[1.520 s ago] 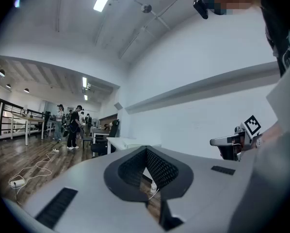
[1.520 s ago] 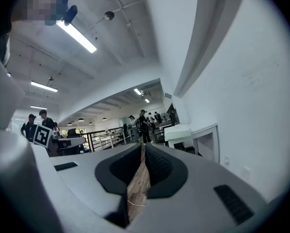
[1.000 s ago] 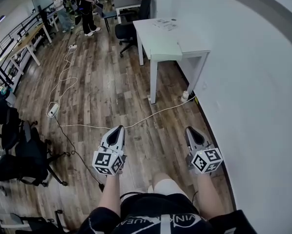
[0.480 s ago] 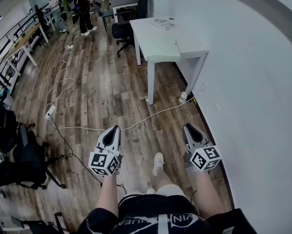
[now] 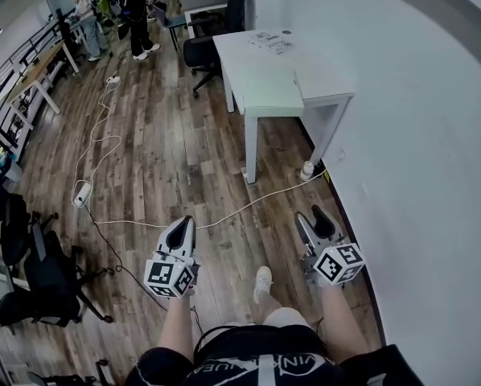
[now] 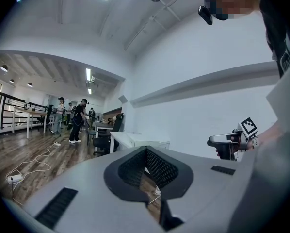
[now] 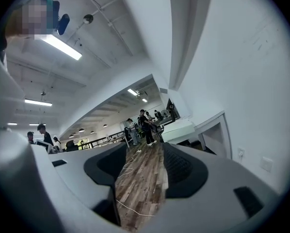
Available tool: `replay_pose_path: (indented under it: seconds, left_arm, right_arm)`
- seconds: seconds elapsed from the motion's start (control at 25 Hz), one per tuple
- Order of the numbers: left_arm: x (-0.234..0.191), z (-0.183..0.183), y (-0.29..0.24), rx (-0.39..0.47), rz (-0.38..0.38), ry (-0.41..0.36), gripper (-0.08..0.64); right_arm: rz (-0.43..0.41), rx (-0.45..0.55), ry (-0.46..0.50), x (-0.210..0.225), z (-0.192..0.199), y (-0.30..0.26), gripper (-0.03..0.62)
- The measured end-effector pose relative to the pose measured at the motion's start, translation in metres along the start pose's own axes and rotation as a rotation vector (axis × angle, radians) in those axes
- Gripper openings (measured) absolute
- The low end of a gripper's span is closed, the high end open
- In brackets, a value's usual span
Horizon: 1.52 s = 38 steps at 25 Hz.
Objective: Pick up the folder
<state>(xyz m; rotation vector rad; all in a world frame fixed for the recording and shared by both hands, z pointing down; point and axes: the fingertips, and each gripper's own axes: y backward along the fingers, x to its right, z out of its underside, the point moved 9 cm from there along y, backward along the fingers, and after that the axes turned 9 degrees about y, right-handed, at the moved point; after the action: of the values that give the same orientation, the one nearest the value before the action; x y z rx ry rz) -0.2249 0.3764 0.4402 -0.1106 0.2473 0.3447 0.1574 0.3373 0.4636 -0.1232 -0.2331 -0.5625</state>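
A pale green folder [image 5: 269, 79] lies flat on the near end of a white table [image 5: 321, 75] against the wall, some way ahead of both grippers. Both are held level above the wooden floor, far short of the table. My left gripper [image 5: 182, 223] has its jaws together with nothing in them; in its own view the left gripper [image 6: 146, 150] points towards the table [image 6: 135, 141]. My right gripper [image 5: 313, 215] is opening, and through the gap of the right gripper [image 7: 142, 152] only floorboards show.
Loose papers [image 5: 271, 40] lie at the table's far end. A black office chair [image 5: 202, 51] stands beside it. White cables [image 5: 224, 211] cross the floor ahead. Black chairs [image 5: 39, 272] stand at the left. People [image 5: 136, 10] stand at the far desks. A white wall [image 5: 417, 175] runs along the right.
The person has walked forward, a foot now showing between the grippers. Both grippers sit lower in the head view. The right gripper's jaws have parted; the left ones stay together.
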Motion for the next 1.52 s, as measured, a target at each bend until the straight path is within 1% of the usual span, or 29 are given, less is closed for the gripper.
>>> replay_pose_path:
  seconds: [0.16, 0.32, 0.48, 0.8, 1.2, 1.52]
  left_arm:
    - [-0.014, -0.004, -0.034, -0.002, -0.006, 0.008, 0.014]
    - [-0.026, -0.007, -0.072, -0.002, -0.015, 0.017, 0.013]
    - [-0.031, -0.006, -0.106, -0.008, -0.021, 0.016, 0.013]
    - [-0.039, -0.006, -0.164, -0.011, -0.023, 0.015, 0.014]
    - [-0.043, -0.002, -0.197, -0.009, -0.037, 0.015, 0.012]
    - [-0.051, -0.001, -0.212, -0.008, -0.044, 0.019, 0.012]
  right_arm:
    - [0.002, -0.027, -0.028, 0.021, 0.002, -0.031, 0.239]
    - [-0.004, -0.032, -0.045, 0.046, -0.004, -0.065, 0.249]
    - [-0.015, -0.045, -0.056, 0.066, -0.005, -0.094, 0.253]
    - [-0.011, -0.062, -0.079, 0.106, -0.006, -0.138, 0.261]
    - [-0.023, -0.077, -0.117, 0.133, -0.004, -0.166, 0.264]
    - [-0.014, -0.091, -0.168, 0.141, 0.003, -0.18, 0.268]
